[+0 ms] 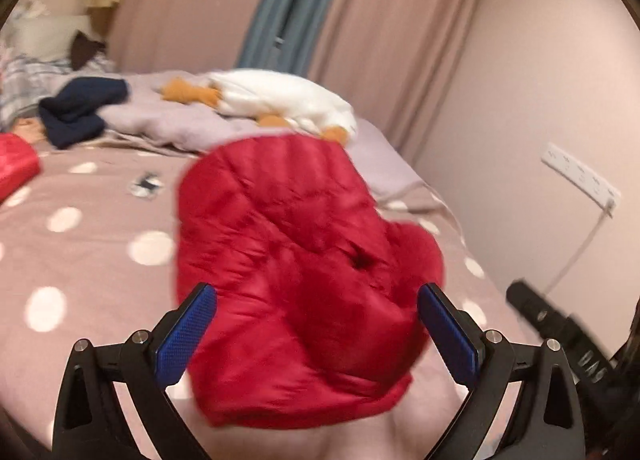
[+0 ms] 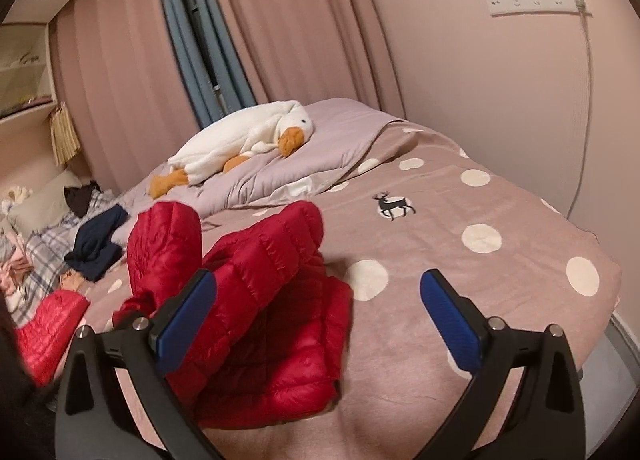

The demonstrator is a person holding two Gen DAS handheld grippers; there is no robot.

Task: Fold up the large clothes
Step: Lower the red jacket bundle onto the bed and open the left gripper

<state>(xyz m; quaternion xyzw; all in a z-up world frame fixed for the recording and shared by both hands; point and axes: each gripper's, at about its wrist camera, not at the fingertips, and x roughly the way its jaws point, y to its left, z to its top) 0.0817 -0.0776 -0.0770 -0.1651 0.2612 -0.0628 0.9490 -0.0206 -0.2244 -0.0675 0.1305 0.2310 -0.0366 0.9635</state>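
Both grippers, left gripper (image 1: pixel 316 334) and right gripper (image 2: pixel 318 322), hover with fingers spread. Red down jacket (image 1: pixel 300 280) lies bunched mid-frame on the bed (image 2: pixel 500 220). Recommended: pinch opposite hems, pull flat before folding.

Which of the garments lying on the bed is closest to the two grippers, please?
The red puffer jacket, spread on the dotted bedspread right in front of both open grippers. The navy garment lies farther back by the plaid fabric, well out of reach.
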